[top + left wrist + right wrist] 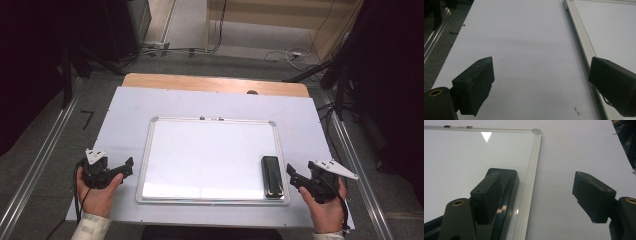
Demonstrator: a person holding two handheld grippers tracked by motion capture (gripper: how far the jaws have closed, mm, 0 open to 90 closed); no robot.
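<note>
A: Where's the eraser point(272, 176) sitting?

B: On the whiteboard point(200, 150), in its near right corner, lying along the right frame. It's a slim black block with a glossy top.

A: How will it handle?

B: I judge it light and rigid, a bit slick on top, so I'd pinch across its 2 long sides at mid-length.

A: Your claws?

B: My right gripper point(295, 176) is just beside the eraser, outside the frame, jaws wide and empty. My left gripper point(125, 167) waits off the whiteboard's left edge, also wide open, holding nothing
</note>
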